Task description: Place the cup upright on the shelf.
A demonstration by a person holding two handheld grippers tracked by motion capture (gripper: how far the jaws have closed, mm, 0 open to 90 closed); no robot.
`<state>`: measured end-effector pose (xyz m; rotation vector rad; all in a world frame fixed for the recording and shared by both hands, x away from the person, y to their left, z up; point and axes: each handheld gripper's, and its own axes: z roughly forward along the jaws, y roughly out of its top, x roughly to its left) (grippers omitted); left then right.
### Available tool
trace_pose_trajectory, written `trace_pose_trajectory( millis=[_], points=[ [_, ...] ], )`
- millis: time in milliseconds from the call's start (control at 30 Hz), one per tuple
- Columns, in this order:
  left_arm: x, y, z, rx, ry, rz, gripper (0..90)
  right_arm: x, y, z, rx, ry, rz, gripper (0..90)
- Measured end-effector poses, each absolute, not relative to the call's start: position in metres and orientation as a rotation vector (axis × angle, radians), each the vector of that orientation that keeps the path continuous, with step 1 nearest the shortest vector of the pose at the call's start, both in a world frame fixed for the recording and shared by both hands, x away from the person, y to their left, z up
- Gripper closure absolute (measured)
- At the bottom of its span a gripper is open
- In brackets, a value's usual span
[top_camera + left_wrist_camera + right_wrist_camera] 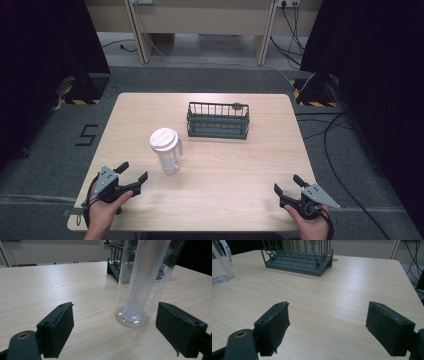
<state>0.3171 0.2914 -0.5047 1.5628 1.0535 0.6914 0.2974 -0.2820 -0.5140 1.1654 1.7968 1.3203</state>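
A clear plastic pitcher [166, 151] with a white lid stands upright on a light wooden table [240, 165], left of centre and just in front of a dark wire rack [218, 120]. The pitcher's wall is transparent, with a handle on its right side in the high view; in the left gripper view [140, 282] a frosted inner tube runs down to its round base, and white lettering runs along its side. The left gripper [131, 179], held in a person's hand near the table's front left corner, has its jaws spread wide, near the pitcher but apart from it. The right gripper [288, 184], at the front right corner, is likewise spread wide and holds nothing, well apart from the rack [298, 258].
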Motion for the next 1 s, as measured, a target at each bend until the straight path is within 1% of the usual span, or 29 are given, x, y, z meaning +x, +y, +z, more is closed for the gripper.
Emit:
trace_pose_trajectory(
  millis=[167,600,700,767,1000],
  points=[
    [0.318,0.287,-0.503,1.571,1.028,0.692,14.4,0.297,-0.283,-0.514,1.161,1.803,1.330,17.2],
    [0.335,0.275,-0.494,1.615,0.953,0.688,14.4,0.297,-0.283,-0.514,1.178,1.808,1.328,18.2],
    [0.338,0.273,-0.495,1.625,0.944,0.682,14.4,0.298,-0.283,-0.514,1.185,1.808,1.328,18.4],
    [0.340,0.269,-0.497,1.624,0.925,0.650,14.4,0.297,-0.283,-0.514,1.185,1.805,1.328,18.4],
    [0.346,0.261,-0.499,1.652,0.897,0.649,14.3,0.298,-0.283,-0.514,1.187,1.805,1.328,18.5]
  ],
)
